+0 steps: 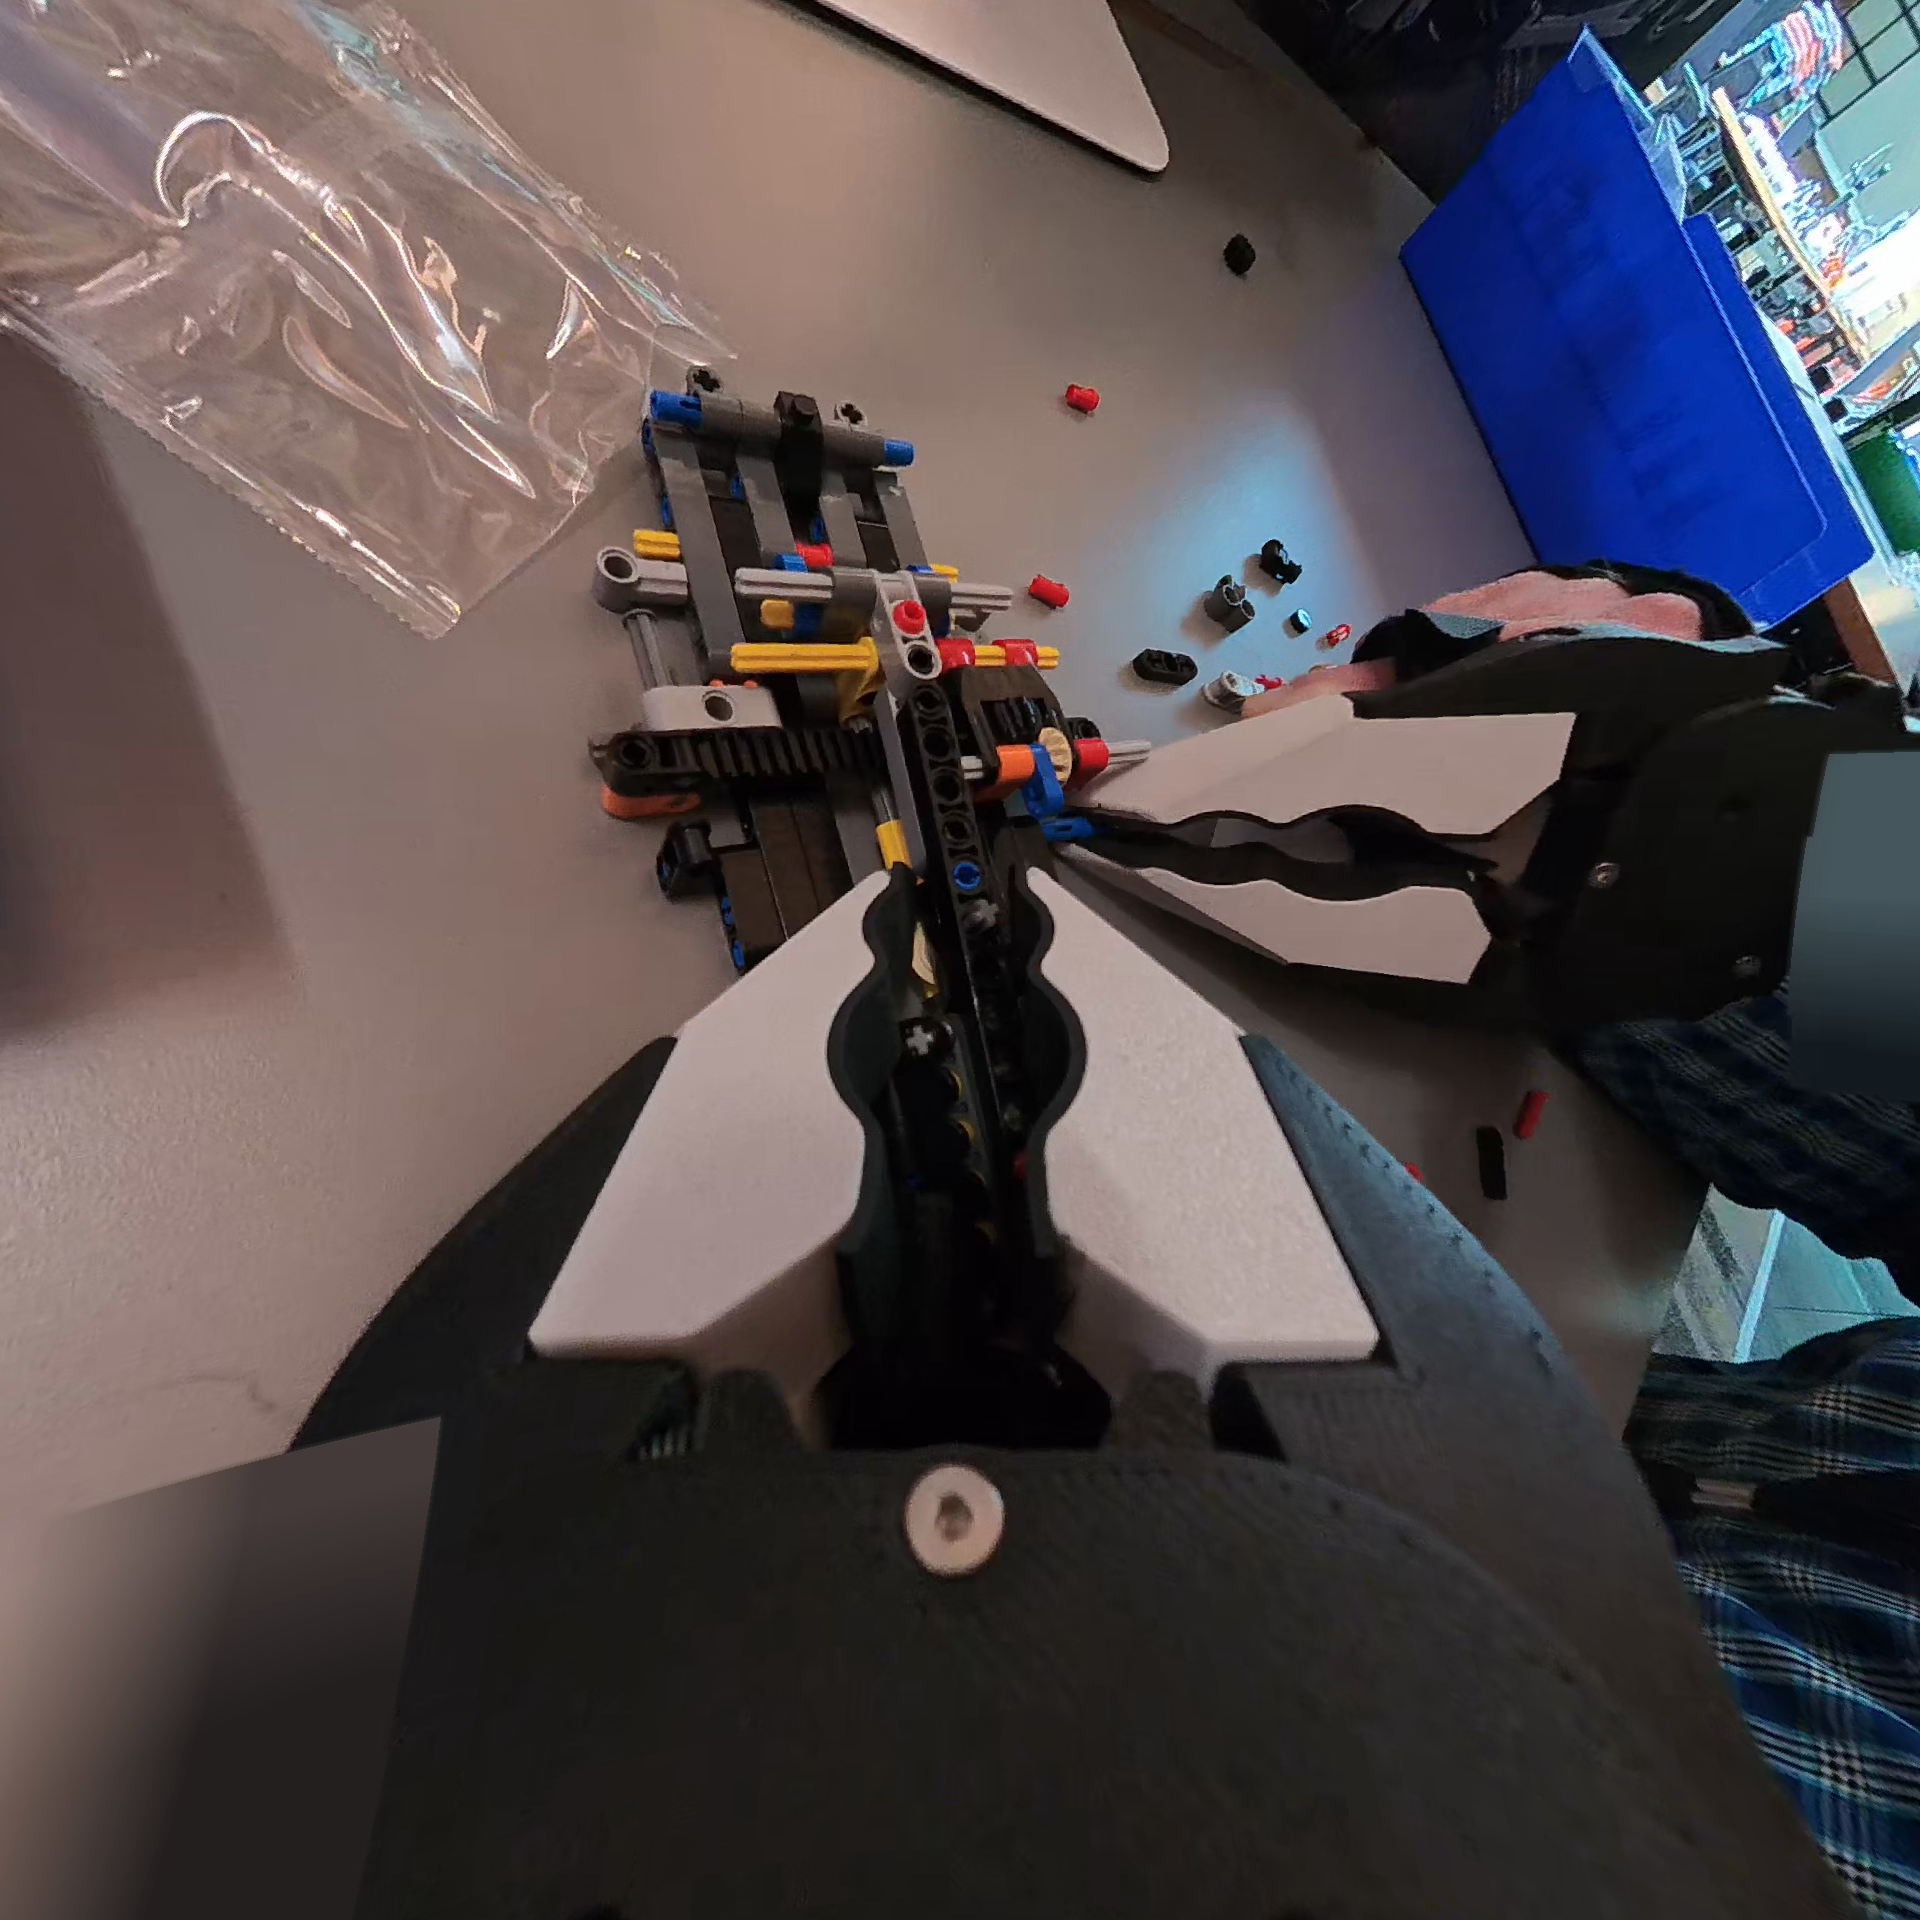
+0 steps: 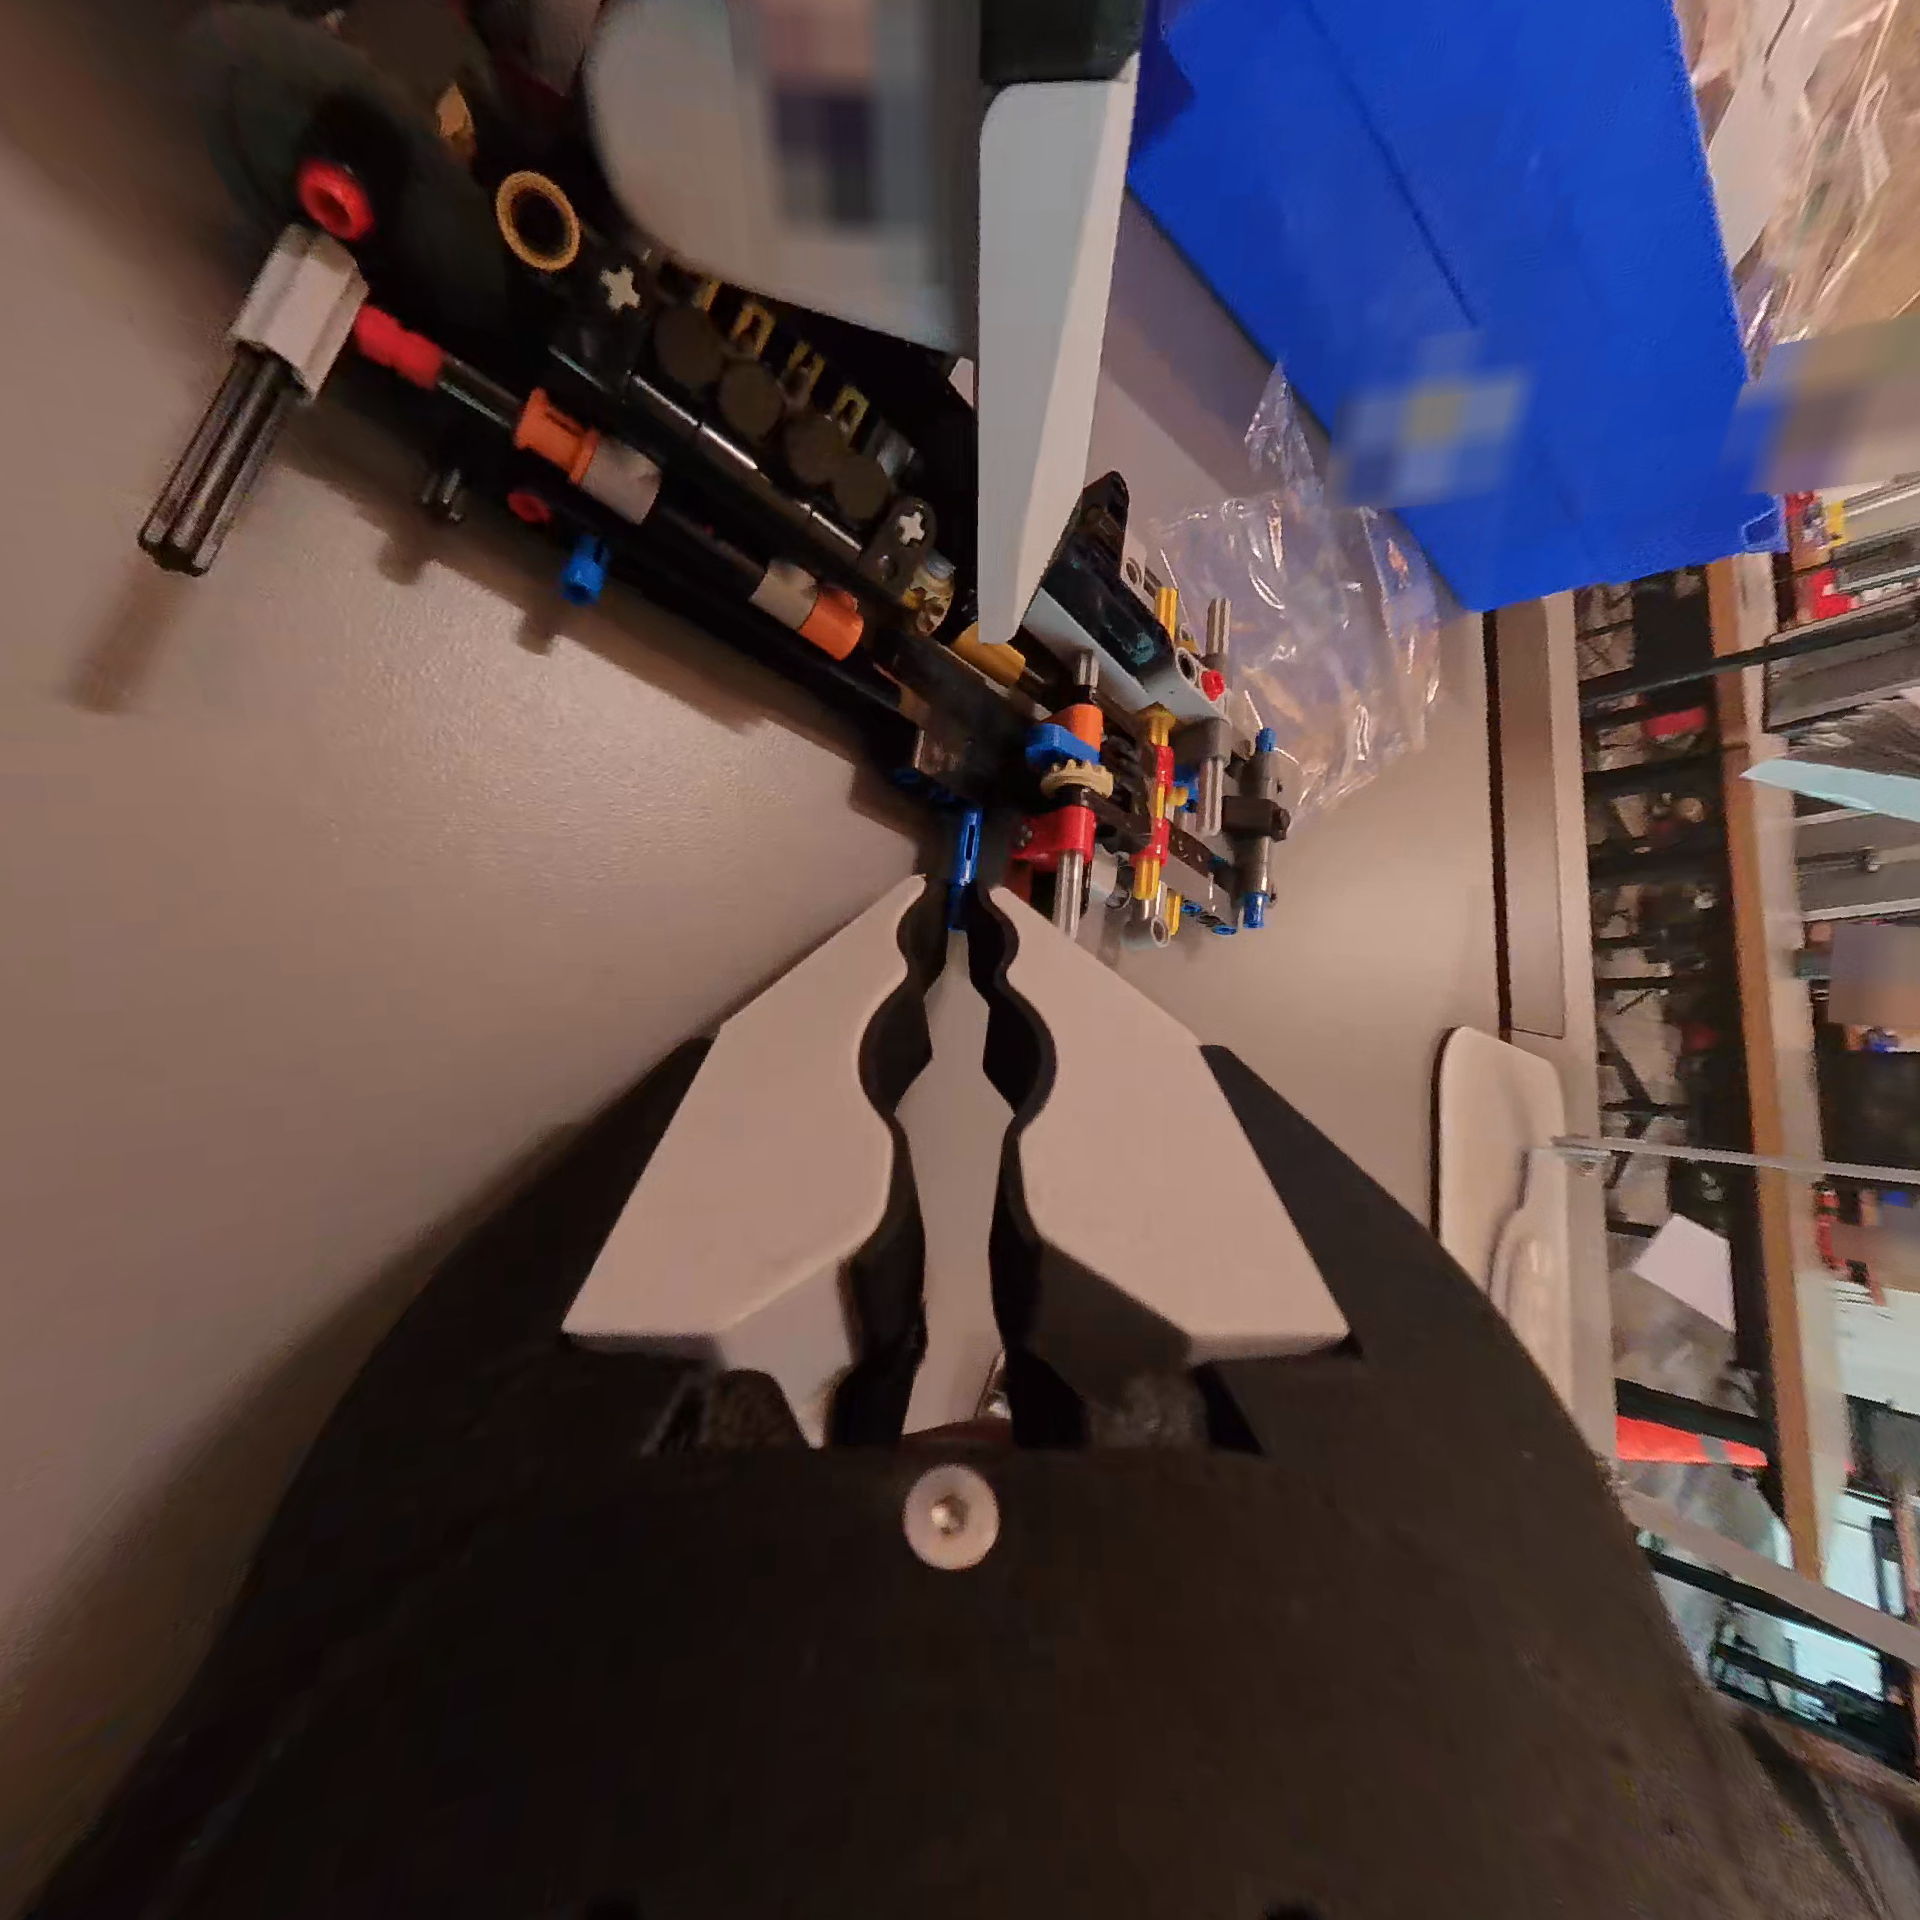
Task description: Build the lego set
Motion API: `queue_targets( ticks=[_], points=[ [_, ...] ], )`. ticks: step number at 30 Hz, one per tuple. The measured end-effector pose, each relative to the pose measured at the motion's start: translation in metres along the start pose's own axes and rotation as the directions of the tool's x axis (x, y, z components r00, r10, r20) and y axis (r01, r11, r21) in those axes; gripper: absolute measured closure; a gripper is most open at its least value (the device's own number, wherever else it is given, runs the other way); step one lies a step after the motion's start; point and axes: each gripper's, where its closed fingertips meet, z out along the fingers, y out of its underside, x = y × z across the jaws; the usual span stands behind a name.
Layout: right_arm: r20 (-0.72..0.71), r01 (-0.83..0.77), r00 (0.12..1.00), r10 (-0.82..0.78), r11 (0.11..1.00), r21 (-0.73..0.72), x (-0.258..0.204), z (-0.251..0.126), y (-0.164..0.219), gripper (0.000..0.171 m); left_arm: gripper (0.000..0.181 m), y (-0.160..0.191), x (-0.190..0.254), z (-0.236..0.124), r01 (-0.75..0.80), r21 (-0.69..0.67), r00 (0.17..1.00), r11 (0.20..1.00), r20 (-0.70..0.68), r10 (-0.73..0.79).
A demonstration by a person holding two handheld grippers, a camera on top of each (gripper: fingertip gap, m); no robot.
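My left tool [image 1: 961, 914] clamps the black studless beam assembly [image 1: 940, 790]; right tool [image 2: 958, 914], nearly closed, pinches a small blue plastic pin [image 2: 966, 847] at 12 o'clock.

I see my left gripper [image 1: 961, 914] as a textured black printed body carrying two white wedge-shaped fingers [image 1: 727, 1164] lined with wavy black pads and one silver screw [image 1: 953, 1520]. My right gripper [image 2: 954, 899] is built identically. A dark blue plaid sleeve [image 1: 1787, 1621] is visible.
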Motion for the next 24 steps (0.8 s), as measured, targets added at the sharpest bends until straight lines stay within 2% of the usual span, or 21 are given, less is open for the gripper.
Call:
queue_targets(
  ticks=[6, 12, 24],
  points=[
    [0.005, 0.083, 0.997, -0.083, 0.996, -0.021, 0.002, 0.002, 0.000, 0.171, 0.163, 0.000, -0.001, -0.001, 0.014, 0.003, 1.000, 1.000, -0.002, -0.014],
    [0.101, -0.083, 0.991, 0.083, 0.997, -0.001, 0.001, 0.002, -0.001, 0.171, 0.163, -0.001, -0.002, -0.001, 0.021, 0.004, 1.000, 1.000, -0.005, -0.021],
    [0.124, -0.318, 0.940, 0.319, 0.948, -0.028, -0.006, 0.003, -0.011, 0.169, 0.163, 0.000, -0.002, 0.000, 0.011, 0.003, 1.000, 1.000, 0.001, -0.011]
  ],
)
